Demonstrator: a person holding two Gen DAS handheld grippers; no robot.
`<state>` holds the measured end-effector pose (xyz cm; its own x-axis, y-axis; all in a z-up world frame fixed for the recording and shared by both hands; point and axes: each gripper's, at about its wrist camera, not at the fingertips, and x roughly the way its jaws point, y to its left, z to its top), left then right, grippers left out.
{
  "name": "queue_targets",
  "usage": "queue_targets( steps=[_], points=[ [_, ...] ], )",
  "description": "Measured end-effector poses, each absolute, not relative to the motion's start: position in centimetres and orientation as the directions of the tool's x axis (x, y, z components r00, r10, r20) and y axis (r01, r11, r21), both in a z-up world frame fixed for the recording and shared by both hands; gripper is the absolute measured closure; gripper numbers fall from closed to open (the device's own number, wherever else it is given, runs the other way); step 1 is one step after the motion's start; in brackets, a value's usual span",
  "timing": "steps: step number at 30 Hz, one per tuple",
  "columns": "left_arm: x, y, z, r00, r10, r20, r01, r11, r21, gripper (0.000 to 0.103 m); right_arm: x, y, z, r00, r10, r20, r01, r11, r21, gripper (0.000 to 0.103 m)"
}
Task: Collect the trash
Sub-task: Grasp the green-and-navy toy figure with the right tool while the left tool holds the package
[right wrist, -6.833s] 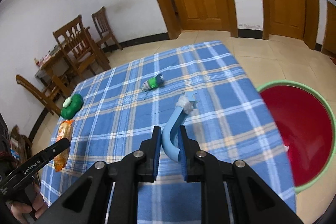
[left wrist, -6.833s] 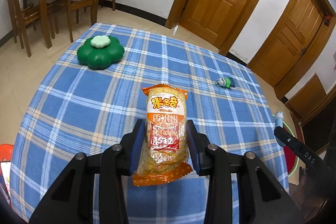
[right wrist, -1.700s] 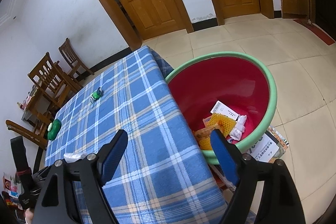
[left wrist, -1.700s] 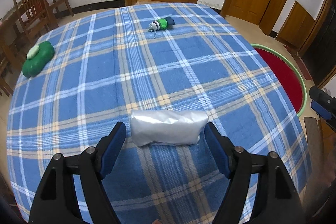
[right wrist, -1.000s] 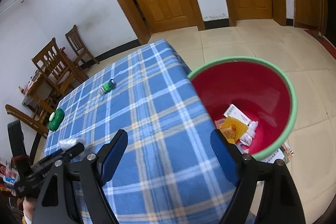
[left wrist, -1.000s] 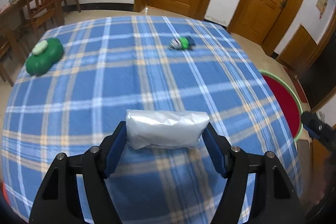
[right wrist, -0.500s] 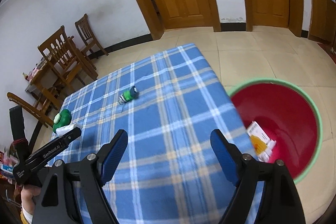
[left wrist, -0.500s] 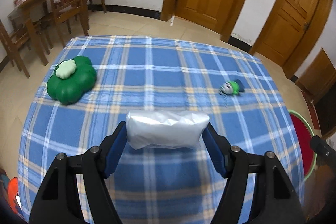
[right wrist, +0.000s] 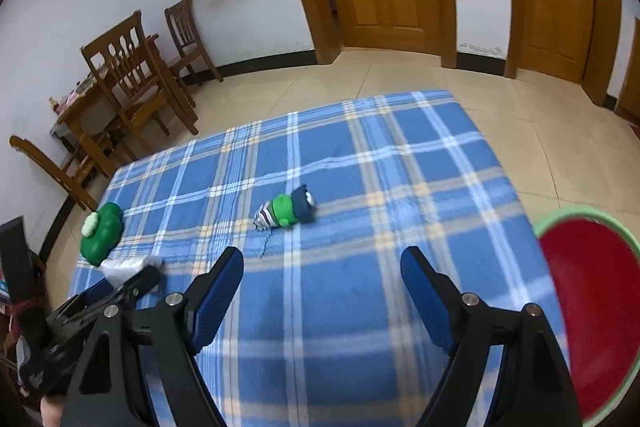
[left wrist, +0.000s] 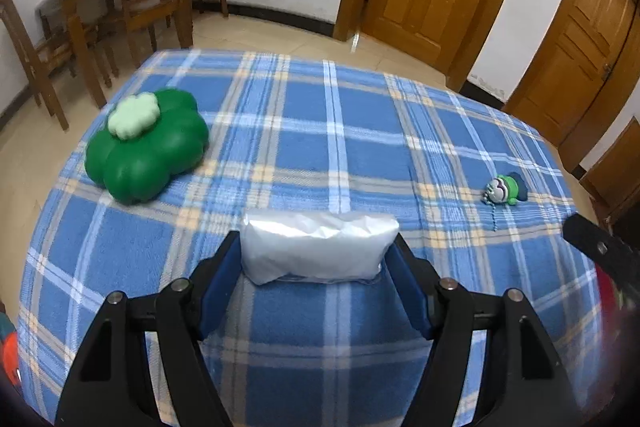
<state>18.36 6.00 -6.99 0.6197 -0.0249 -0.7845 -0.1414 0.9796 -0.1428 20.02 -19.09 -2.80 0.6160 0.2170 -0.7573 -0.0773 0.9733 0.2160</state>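
The left hand-held gripper (left wrist: 316, 259) is clamped on a silver foil packet (left wrist: 318, 251), blue pads pressing both its ends. The right hand-held gripper (right wrist: 322, 267) has its fingers spread wide with nothing between them.

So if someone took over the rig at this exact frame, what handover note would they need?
Left gripper: shut on the silver packet, held over the plaid table.
Right gripper: open, holding nothing, over the table.
Red basin: on the floor off the table's right edge; contents out of view.
Left: drop the packet in the basin. The green clover cushion and small green toy lie on the table; probably not trash.
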Motion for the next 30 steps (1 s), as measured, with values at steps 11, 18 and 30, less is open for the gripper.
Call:
queue_targets(
  steps=[11, 18, 30],
  points=[
    [18.3, 6.2, -7.1, 0.63, -0.033, -0.776, -0.136, 0.979, -0.152, 0.031, 23.9, -16.0, -4.8, 0.608, 0.189, -0.771, -0.14, 0.982, 0.131, 0.02],
    [18.1, 6.2, -7.0, 0.63, -0.031, -0.776, -0.137, 0.979, -0.15, 0.031, 24.9, -15.0, -5.8, 0.599, 0.175, -0.781, -0.143, 0.984, 0.11, 0.02],
    [18.0, 6.2, -6.9, 0.631, -0.028, -0.775, -0.134, 0.98, -0.145, 0.031, 24.8, -14.0, -5.7, 0.614, 0.154, -0.774, -0.142, 0.986, 0.083, 0.052]
  ],
)
